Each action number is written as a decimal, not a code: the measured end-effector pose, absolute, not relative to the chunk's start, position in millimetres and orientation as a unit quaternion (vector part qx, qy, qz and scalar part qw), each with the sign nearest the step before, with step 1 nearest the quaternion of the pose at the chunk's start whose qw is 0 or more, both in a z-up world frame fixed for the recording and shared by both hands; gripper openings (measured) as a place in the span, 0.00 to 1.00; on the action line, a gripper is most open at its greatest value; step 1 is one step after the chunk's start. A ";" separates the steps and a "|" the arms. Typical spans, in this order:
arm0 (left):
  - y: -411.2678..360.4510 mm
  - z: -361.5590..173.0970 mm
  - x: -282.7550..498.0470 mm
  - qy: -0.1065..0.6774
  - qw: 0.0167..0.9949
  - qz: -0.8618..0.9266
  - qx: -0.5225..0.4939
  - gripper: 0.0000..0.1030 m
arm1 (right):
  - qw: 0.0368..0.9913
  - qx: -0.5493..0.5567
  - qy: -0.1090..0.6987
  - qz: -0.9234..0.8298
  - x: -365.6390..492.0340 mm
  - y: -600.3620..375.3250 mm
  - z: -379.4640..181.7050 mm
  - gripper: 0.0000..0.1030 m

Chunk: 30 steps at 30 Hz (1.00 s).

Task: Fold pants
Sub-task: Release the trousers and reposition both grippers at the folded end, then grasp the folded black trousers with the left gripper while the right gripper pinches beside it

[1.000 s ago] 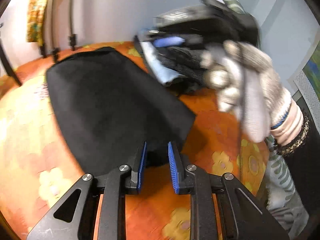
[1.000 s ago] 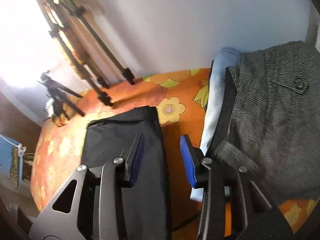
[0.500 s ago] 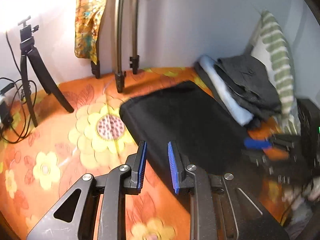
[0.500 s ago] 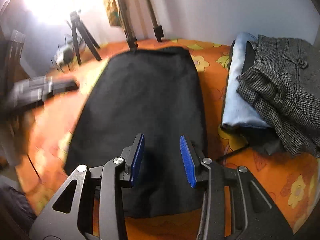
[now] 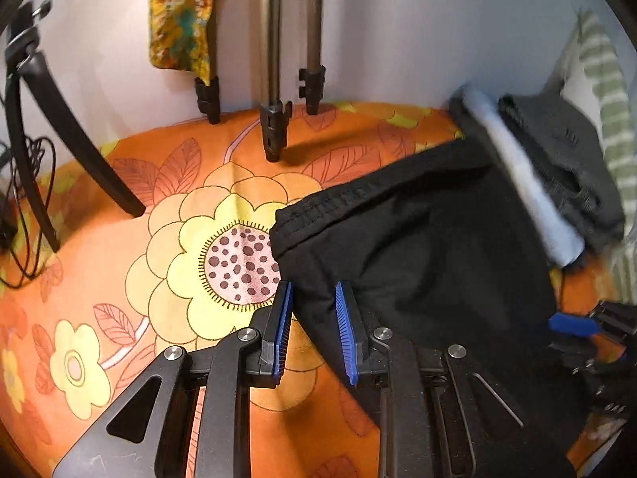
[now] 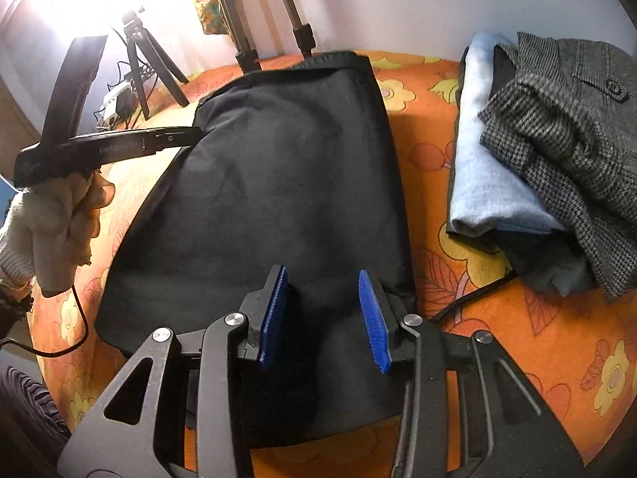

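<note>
**Two open grippers over folded black pants**

Two things differ from half a second ago: the left wrist view has drawn closer to the folded black fabric pants (image 5: 418,247), whose stitched waistband corner now sits just ahead of its fingers, and in the right wrist view the blurred left tool has sharpened and risen to the pants' far-left corner.

The left gripper (image 5: 312,326) is released, its blue ribbed pads parted with the pants' left edge lying between and below them; whether a pad touches the cloth cannot be told. From the right wrist view, this same left gripper (image 6: 191,135) is gripped by a pale knit-gloved hand (image 6: 51,215), its tip at the pants' edge.

The right gripper (image 6: 324,318) is also released, pads wider apart, hovering over the near end of the pants (image 6: 278,183), grasping nothing.

The pants lie flat mid-way along the orange flowered bedspread (image 5: 119,279). A stack of folded light-blue and grey tweed clothes (image 6: 537,167) sits near the right edge, apart from the pants. Metal tripod legs (image 5: 274,127) stand at the far edge by the wall.
</note>
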<state>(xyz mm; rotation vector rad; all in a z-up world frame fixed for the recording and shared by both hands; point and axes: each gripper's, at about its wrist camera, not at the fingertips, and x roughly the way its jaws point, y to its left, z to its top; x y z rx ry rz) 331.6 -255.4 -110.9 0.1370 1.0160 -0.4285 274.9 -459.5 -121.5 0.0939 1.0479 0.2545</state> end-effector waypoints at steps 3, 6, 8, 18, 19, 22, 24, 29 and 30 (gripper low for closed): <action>-252.6 -111.0 335.5 0.485 0.850 -0.199 0.054 0.23 | 0.855 0.045 0.503 0.119 275.8 -460.6 -122.6 0.38; -252.5 -98.5 337.5 0.465 0.862 -0.191 0.069 0.23 | 0.857 0.042 0.502 0.111 272.9 -460.6 -114.2 0.38; -251.9 -89.4 339.9 0.455 0.867 -0.189 0.076 0.23 | 0.862 0.046 0.491 0.120 265.4 -459.5 -106.5 0.38; -242.9 -59.6 264.7 0.443 0.857 -0.254 0.064 0.23 | 0.866 -0.028 0.465 0.179 228.0 -421.1 -95.9 0.38; -245.2 -60.5 253.9 0.445 0.854 -0.262 0.070 0.23 | 0.866 -0.033 0.466 0.179 226.6 -420.3 -97.5 0.38; -252.6 -73.2 226.1 0.460 0.838 -0.280 0.086 0.23 | 0.866 -0.028 0.466 0.180 224.7 -421.8 -99.5 0.38; -255.2 -81.7 211.5 0.466 0.833 -0.281 0.095 0.20 | 0.864 -0.025 0.469 0.180 223.3 -424.1 -100.7 0.38; -261.6 -91.0 206.9 0.466 0.833 -0.274 0.119 0.20 | 0.858 -0.048 0.480 0.177 221.2 -420.5 -110.3 0.38; -262.8 -93.6 208.5 0.469 0.831 -0.274 0.120 0.20 | 0.857 -0.050 0.481 0.177 222.4 -420.1 -111.9 0.39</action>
